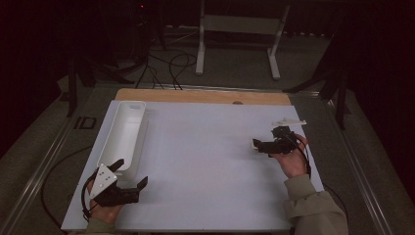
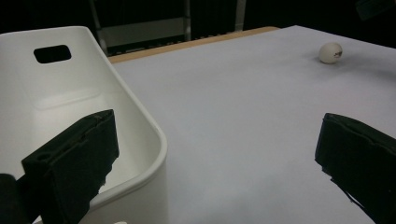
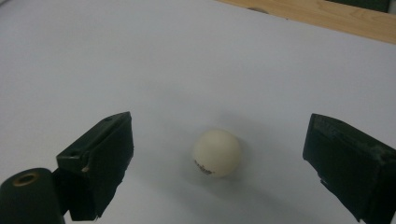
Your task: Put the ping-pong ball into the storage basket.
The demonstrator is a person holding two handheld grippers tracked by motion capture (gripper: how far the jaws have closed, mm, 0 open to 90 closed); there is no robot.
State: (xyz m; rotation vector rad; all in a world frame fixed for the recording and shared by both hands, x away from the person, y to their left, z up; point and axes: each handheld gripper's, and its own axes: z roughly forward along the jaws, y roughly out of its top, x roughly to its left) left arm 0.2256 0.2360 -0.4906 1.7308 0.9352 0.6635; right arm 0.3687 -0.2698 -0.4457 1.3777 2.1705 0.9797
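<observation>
Item: table-tennis ball (image 3: 217, 153), white, small printed mark low on its near face; it sits on the white surface (image 1: 205, 161) toward my right side, between the jaws of my right claw (image 3: 217, 163) but touching neither; from the left gripper view it (image 2: 331, 52) lies far off, well apart from the bin.

Item: right claw (image 1: 264, 145), jaws spread wide either side of the ball, holding nothing; my right hand (image 1: 292, 161) carries it near the right edge of the surface.

Item: left claw (image 1: 128, 181), jaws spread wide, empty; one jaw hangs over the near end of the bin, the other over bare surface; whether the first touches the rim I cannot tell.

Item: white plastic bin (image 1: 125, 134), long and narrow, open top, handle slot (image 2: 52, 53) in its far end wall; it stands along the left side of the surface; nothing seen inside.

Handling, as I judge it: the ball is very light, hollow, hard-shelled and smooth; it will roll at a nudge and squirt out of an off-centre pinch; take it across its widest middle, jaws level with its equator, closing gently; too hard a squeeze could dent it.
</observation>
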